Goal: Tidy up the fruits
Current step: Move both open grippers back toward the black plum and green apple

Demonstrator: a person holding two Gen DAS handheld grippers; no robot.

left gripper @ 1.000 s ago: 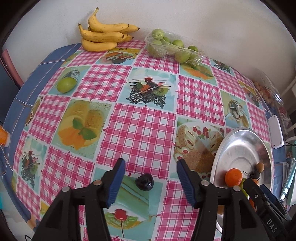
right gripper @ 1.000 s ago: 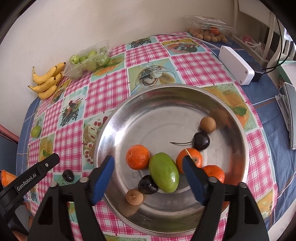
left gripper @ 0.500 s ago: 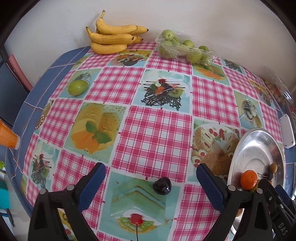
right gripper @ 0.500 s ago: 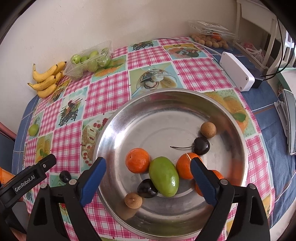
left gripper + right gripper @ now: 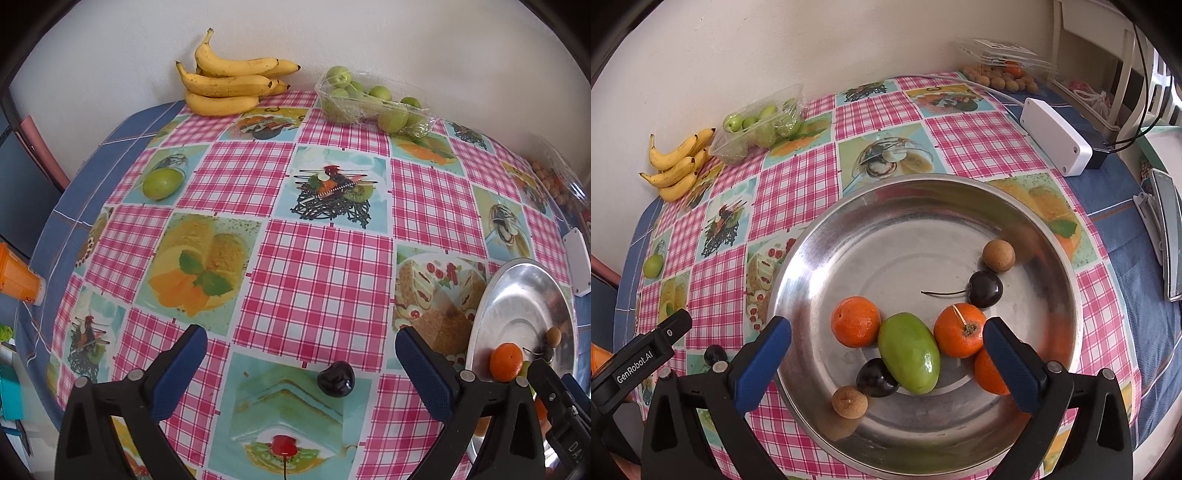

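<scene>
In the left wrist view, a dark cherry point(image 5: 335, 378) lies on the checked tablecloth between the fingers of my left gripper point(image 5: 300, 343), nearer the right finger and touching neither. The jaws are opening. My right gripper point(image 5: 887, 328) hovers over the steel bowl point(image 5: 905, 236), its jaws opening too, with nothing gripped. Below it lie a green mango point(image 5: 908, 352), three tangerines point(image 5: 855, 321), a stemmed cherry point(image 5: 985, 289), a dark plum point(image 5: 876, 377) and two brown longans point(image 5: 998, 254). The left gripper's body point(image 5: 646, 354) shows beside the bowl.
By the wall lie bananas point(image 5: 229, 85) and a plastic tray of green fruits point(image 5: 369, 103). A single green fruit point(image 5: 162, 182) sits at the left. An orange cup point(image 5: 18, 277) stands off the left edge. A white box point(image 5: 1056, 142) and a longan punnet point(image 5: 1001, 74) are at the right.
Both grippers' jaws have spread much wider. The cherry on the cloth now sits right of centre between the left fingers. The fruit in the bowl has not moved.
</scene>
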